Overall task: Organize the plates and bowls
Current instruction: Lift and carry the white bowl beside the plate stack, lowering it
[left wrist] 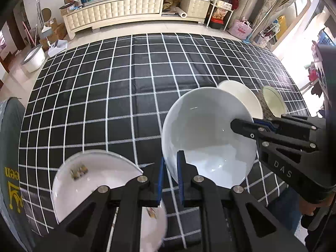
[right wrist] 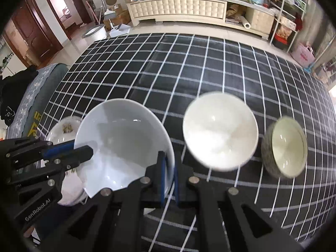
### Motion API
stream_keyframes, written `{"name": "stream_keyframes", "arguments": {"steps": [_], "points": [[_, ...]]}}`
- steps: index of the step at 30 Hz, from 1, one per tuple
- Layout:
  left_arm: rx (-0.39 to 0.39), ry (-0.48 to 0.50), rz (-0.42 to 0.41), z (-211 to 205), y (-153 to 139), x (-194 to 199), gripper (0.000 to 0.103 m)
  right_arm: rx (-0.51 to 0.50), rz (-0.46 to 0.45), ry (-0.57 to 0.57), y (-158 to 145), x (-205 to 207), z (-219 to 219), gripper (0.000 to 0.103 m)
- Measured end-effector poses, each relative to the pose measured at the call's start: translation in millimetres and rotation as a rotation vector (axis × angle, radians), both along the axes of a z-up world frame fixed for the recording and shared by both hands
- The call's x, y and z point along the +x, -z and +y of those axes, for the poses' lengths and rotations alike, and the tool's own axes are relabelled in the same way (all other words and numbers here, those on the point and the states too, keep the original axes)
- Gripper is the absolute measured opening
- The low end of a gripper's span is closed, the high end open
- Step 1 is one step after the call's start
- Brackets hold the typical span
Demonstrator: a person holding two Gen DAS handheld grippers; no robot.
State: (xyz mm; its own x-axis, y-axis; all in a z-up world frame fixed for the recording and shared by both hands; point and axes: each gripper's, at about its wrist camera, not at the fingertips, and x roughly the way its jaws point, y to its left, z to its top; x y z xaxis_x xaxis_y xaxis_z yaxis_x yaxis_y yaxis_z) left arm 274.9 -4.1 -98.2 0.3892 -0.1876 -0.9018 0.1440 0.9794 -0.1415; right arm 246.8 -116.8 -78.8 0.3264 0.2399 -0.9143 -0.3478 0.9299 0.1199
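A large white bowl point(left wrist: 205, 134) point(right wrist: 124, 145) is held above the checked table by both grippers. My left gripper point(left wrist: 170, 174) is shut on its near-left rim; it also shows in the right wrist view point(right wrist: 84, 152). My right gripper point(right wrist: 169, 180) is shut on the opposite rim; it also shows in the left wrist view point(left wrist: 243, 128). A white plate with a small pattern point(left wrist: 94, 180) point(right wrist: 65, 130) lies under and left of the bowl. A cream bowl point(right wrist: 220, 129) point(left wrist: 241, 96) and a small speckled green bowl point(right wrist: 285, 147) point(left wrist: 273, 103) stand to the right.
The black tablecloth with white grid point(left wrist: 126, 84) covers the table. A grey-green chair back with yellow print point(left wrist: 10, 168) stands at the left edge. A long cream cabinet point(left wrist: 136, 10) and a shelf rack point(left wrist: 220, 6) stand beyond the far edge.
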Motion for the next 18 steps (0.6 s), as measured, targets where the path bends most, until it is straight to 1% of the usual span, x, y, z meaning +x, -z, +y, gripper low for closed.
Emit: {"name": "stream_keyframes", "arguments": {"steps": [5,10,12,18], "points": [[0.015,0.024,0.007,-10.6,5.3,-22.8,0.01,0.002,0.052,0.017,14.1,-19.2,-8.9,0.01],[0.008,0.032,0.046,-18.4,23.3,-46.6,0.01,-0.008,0.096,0.042,25.1,-31.8,-13.6,0.01],[0.01,0.038,0.062,-21.9,29.1,-51.4,0.01,-0.026,0.109,0.04,30.9,-34.2,-13.0,0.01],[0.022,0.053,0.109,-32.5,47.8,-57.4,0.01,-0.027,0.133,0.036,40.5,-37.3,-18.4,0.01]]}}
